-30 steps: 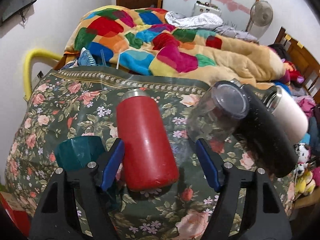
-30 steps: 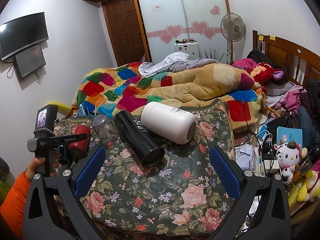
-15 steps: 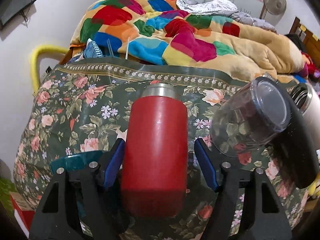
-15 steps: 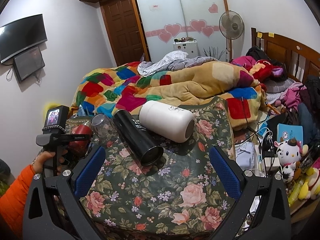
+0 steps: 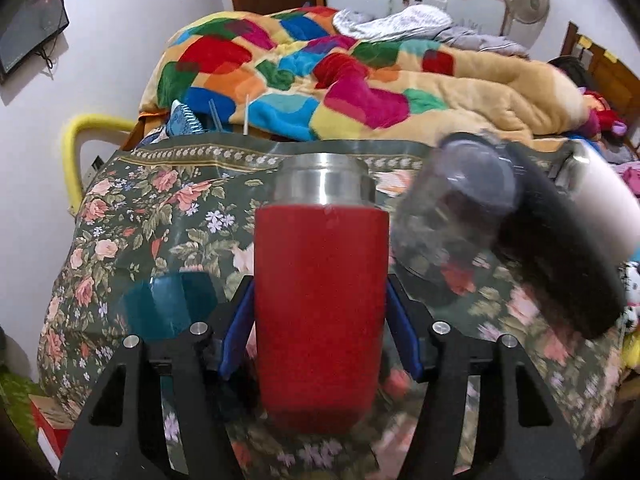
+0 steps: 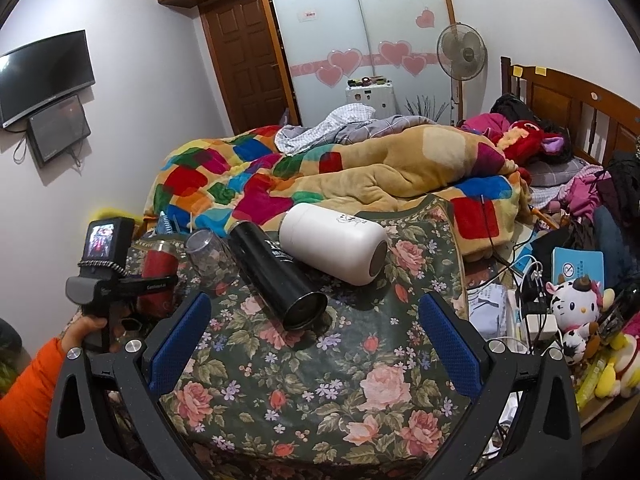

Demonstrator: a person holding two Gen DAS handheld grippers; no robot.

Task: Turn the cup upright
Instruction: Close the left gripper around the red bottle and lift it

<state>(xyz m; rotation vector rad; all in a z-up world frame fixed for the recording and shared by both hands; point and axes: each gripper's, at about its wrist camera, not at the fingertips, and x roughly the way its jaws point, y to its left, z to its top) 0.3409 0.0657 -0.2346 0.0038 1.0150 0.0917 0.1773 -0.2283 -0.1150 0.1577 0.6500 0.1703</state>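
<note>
1. While the left gripper (image 5: 320,320) clamps its ribbed blue pads (image 5: 236,332) against both flanks of the red cup (image 5: 320,300), that cup appears raised with its steel neck pointing up and away; whether its base touches the cloth cannot be told.
2. The red cup is a matte, slightly grainy cylinder with a brushed-metal collar, at the table's left end.
3. Just right of it lies a clear plastic tumbler (image 5: 456,216) on its side, smoky and see-through, its round bottom facing the camera.
4. Next comes a long black flask (image 6: 276,272), glossy, lying with its open mouth toward the right-wrist camera, touching a squat white flask (image 6: 334,248) with a smooth rounded body.
5. A teal translucent cup (image 5: 168,304) sits left of the gripper.
6. The right gripper (image 6: 316,344) hangs above the floral tablecloth (image 6: 320,400) with its jaws spread wide, holding nothing.
7. Behind the table, a plush patchwork blanket (image 6: 280,184) is heaped on the bed.
</note>
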